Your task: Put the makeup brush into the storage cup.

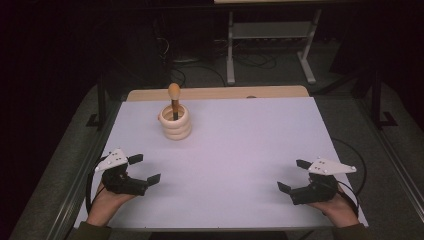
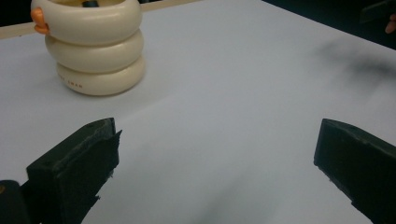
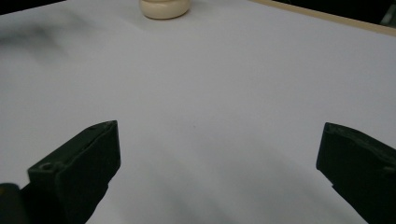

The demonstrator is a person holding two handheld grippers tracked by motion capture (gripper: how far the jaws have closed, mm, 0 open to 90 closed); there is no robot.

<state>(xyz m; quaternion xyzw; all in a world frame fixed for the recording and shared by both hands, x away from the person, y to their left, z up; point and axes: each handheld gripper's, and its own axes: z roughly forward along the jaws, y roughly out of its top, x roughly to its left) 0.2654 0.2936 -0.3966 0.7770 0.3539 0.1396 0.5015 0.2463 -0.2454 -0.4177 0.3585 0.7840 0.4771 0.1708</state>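
Observation:
A stack of three cream rings sits on a peg with a rounded wooden knob, at the back left of the white table top. The left gripper view has the ring stack at its upper left, well beyond the jaws. My left gripper rests open near the front left edge, with nothing between its jaws. At the front right my right gripper is open too and holds nothing. The base of the ring stack lies far off at the top of the right gripper view.
A wooden strip runs along the table's far edge. Behind it, on a dark floor, stand a metal frame and cables. A hand holds each gripper at the near edge.

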